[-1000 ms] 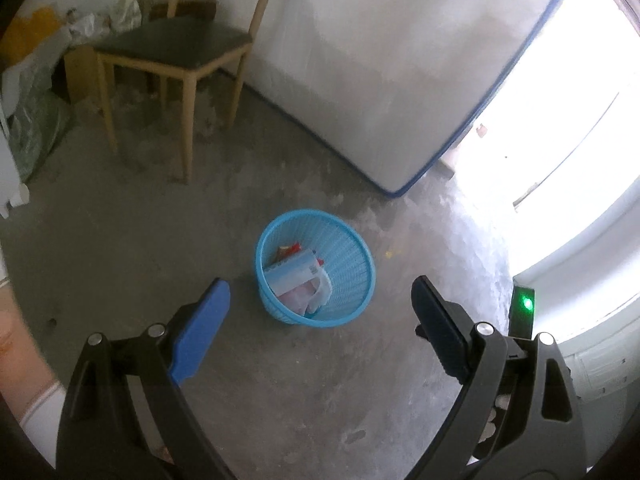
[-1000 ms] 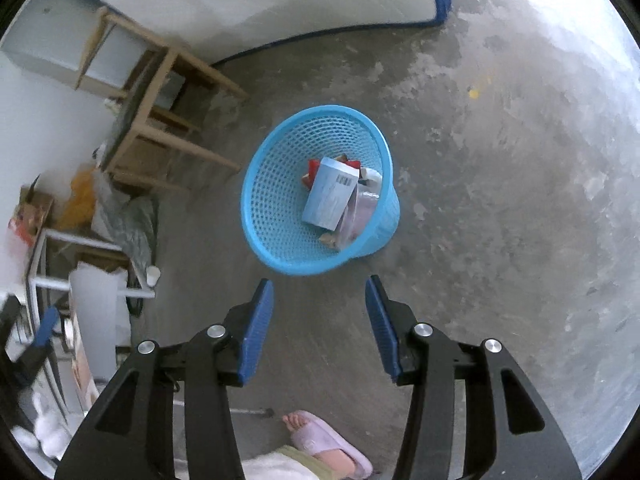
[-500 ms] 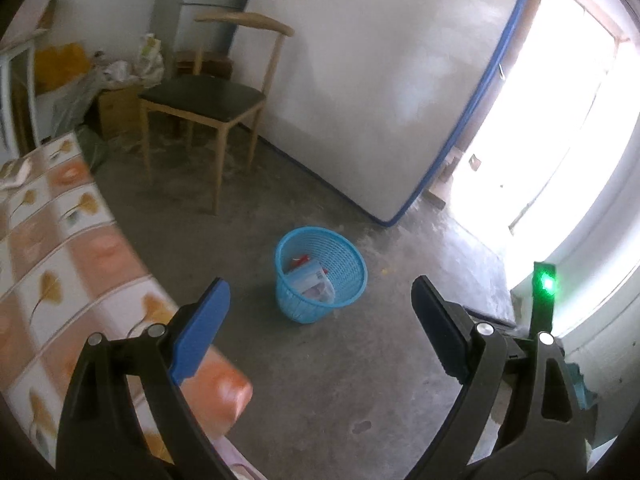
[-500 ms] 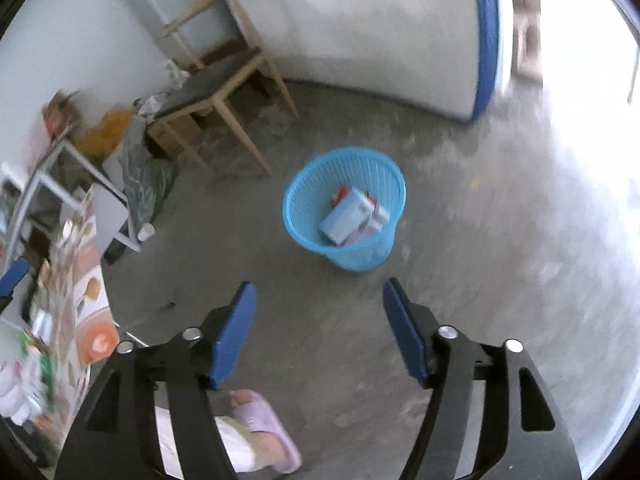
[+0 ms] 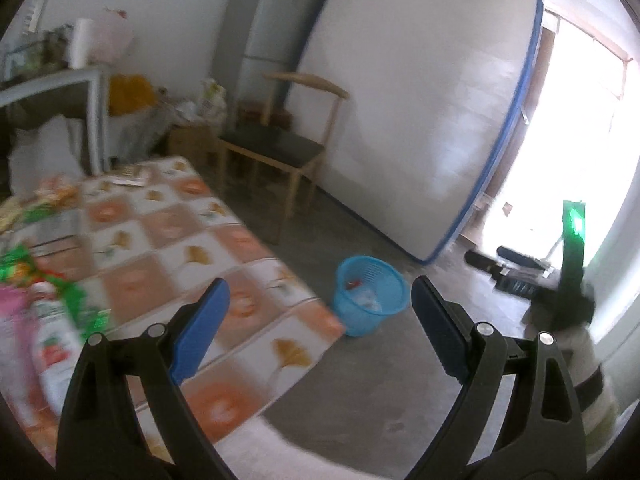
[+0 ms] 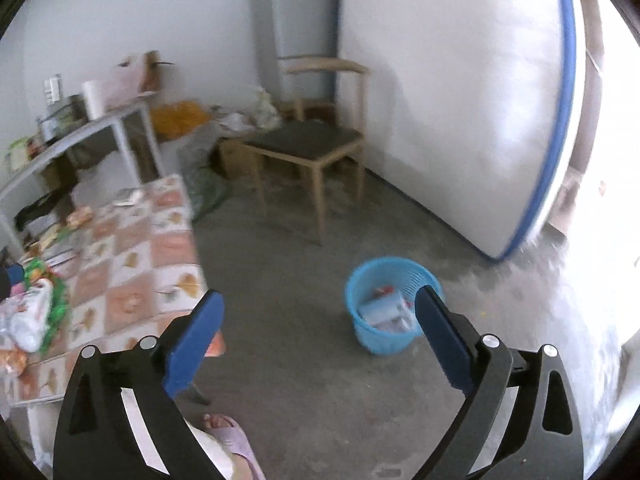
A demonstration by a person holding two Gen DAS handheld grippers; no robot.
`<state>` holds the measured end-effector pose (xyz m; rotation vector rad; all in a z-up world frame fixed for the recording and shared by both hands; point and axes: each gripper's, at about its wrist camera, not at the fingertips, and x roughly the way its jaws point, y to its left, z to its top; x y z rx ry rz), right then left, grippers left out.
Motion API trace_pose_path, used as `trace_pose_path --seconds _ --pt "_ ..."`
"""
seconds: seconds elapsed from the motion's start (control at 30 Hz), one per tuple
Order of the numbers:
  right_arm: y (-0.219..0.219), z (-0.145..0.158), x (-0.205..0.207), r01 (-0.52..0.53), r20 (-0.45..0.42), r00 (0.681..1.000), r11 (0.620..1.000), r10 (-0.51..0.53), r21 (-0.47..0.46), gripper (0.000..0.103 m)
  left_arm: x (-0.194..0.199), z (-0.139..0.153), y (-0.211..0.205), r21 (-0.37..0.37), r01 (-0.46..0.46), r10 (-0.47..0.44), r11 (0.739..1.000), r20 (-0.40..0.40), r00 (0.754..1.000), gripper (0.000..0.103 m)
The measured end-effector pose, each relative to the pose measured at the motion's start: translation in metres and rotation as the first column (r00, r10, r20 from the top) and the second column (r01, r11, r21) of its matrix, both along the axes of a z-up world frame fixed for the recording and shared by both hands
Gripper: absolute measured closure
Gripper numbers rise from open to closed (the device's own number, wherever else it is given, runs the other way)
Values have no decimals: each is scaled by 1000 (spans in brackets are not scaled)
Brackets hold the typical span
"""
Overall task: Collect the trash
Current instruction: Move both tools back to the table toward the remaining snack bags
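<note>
Grey concrete floor (image 6: pixel 320 360), white walls, strong daylight from a doorway at right.

Left gripper (image 5: pixel 316 320): held above the near corner of the surface (image 5: pixel 168 248), jaws spread wide, nothing between the blue pads (image 5: pixel 200 328). Right gripper (image 6: pixel 318 330): held over bare floor, jaws likewise spread wide and empty.

Blue mesh basket (image 5: pixel 370 294) (image 6: pixel 394 304): upright on the floor, just beyond the corner of the surface, in front of the mattress. Contents: a pale blue-and-white carton (image 6: pixel 382 308) plus a red scrap beside it; further contents blurred. In the right wrist view, partly covered by the right-hand pad of the right gripper.

Surface: covered with a cloth of orange and white squares bearing a leaf pattern. Loaded at the far left end with wrappers and packets: green packaging (image 5: pixel 24 268), a white bottle with a red-and-green label (image 5: pixel 54 340), flat items further back near the edge. Details of these items blurred.

Wooden chair (image 5: pixel 280 152) (image 6: pixel 316 140): dark seat, upright, beyond the surface and near the wall. White mattress with blue edging (image 5: pixel 420 120) (image 6: pixel 480 100): on edge, leaning against the wall right of the chair. Grey refrigerator (image 5: pixel 272 32) (image 6: pixel 304 12): in the corner behind the chair. Grey metal rack (image 6: pixel 80 140): at far left, carrying a paper roll and boxes. Foot in a purple slipper (image 6: pixel 232 436): at the lower edge of the right wrist view.
</note>
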<state>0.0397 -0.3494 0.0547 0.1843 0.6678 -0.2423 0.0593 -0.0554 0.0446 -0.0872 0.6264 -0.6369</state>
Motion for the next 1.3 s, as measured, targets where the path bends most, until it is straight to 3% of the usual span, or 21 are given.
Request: trace_pose_path --seconds 0.23,0.47,0.7,0.77,0.87,0.9,1.0,1.03,1.13,1.23,1.3 --pt "62 23 33 -208 46 978 970 204 125 9 -38 -9 82 -9 -168 169 986 32 985 15" --pt "138 20 82 -390 29 914 860 404 329 9 -53 -27 132 -30 -285 287 958 60 956 15" --pt "206 14 125 -490 -20 847 794 532 359 9 -52 -40 159 -38 -317 319 948 60 946 15" --pt "224 18 146 -543 -27 810 768 585 340 9 -48 -40 165 -50 -326 328 944 58 943 15" --pt "258 29 186 -662 -22 717 690 697 292 9 -44 -38 176 -71 -340 344 938 59 937 15" --pt "276 32 207 -717 -25 660 640 751 276 9 -42 -37 180 -83 -341 347 936 59 936 15" --pt "317 30 255 -787 -61 573 570 817 237 9 -35 -34 187 -98 -352 358 931 55 932 15" --pt "337 26 277 -815 -81 530 533 844 227 9 -31 -33 189 -97 -359 366 928 55 929 15" --pt "388 6 332 -859 -138 441 462 887 220 9 -20 -34 195 -106 -371 376 923 33 926 15" --pt "425 -17 371 -858 -204 430 468 880 210 9 -10 -37 198 -111 -384 386 917 0 922 15" --pt "437 -28 383 -840 -214 441 485 872 243 9 -6 -39 199 -115 -384 385 916 -15 923 15"
